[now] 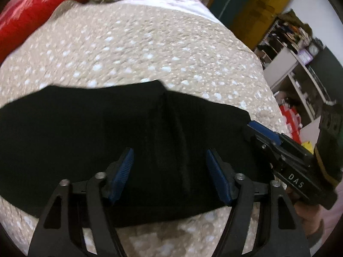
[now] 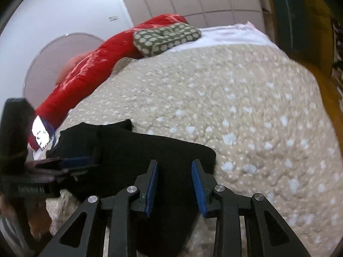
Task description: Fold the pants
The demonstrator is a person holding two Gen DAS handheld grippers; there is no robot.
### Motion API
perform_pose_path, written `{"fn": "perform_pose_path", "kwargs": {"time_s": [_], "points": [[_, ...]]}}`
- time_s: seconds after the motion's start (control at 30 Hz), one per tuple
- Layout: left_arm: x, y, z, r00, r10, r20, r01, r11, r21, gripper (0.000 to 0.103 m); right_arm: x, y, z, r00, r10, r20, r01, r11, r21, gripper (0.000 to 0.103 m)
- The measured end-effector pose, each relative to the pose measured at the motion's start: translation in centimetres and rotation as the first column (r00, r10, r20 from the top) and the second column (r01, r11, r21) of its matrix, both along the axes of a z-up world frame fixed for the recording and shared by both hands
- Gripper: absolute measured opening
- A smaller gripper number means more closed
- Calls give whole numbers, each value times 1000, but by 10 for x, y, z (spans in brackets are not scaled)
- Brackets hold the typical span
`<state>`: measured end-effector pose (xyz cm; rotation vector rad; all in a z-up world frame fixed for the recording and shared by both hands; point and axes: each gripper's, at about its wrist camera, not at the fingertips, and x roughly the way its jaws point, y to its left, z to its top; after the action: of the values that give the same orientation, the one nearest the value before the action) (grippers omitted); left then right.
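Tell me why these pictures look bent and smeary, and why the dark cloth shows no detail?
Left wrist view: fisheye lens curves the bedspread; motion blur smears the shelves; the black pants are underexposed, folds barely visible. Right wrist view: same bulging, blurred bedspread, soft glare on the red cover.

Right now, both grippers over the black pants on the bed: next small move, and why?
Probably lower both and close on the near edge. The left gripper and right gripper hover with jaws apart over the black pants, gripping nothing. The pants lie flat across the bedspread, right gripper near their end, so pinching that edge could start the fold.
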<state>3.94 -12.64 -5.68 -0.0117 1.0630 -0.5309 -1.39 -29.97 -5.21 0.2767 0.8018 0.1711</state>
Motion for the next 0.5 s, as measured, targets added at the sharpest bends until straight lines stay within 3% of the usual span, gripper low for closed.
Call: {"fn": "perform_pose_path", "kwargs": {"time_s": [0.07, 0.1, 0.3, 0.43, 0.5], "points": [[2, -4, 1, 999, -22, -26, 22, 1000, -2, 19, 3, 2, 6, 1000, -15, 2, 15, 1000, 13, 31], [3, -3, 4, 999, -14, -29, 14, 1000, -4, 15, 1, 3, 10, 1000, -8, 4, 8, 1000, 11, 31], [-4, 13, 14, 1000, 13, 20, -13, 1000, 14, 15, 2, 21, 35, 995, 83, 49, -84, 996, 15, 31], [1, 15, -3, 999, 42, 0, -42, 999, 26, 15, 21, 39, 1, 995, 101, -17, -102, 994, -40, 31], [0, 16, -2, 999, 40, 3, -40, 999, 26, 15, 20, 43, 1, 994, 105, -12, -106, 992, -71, 31]]}}
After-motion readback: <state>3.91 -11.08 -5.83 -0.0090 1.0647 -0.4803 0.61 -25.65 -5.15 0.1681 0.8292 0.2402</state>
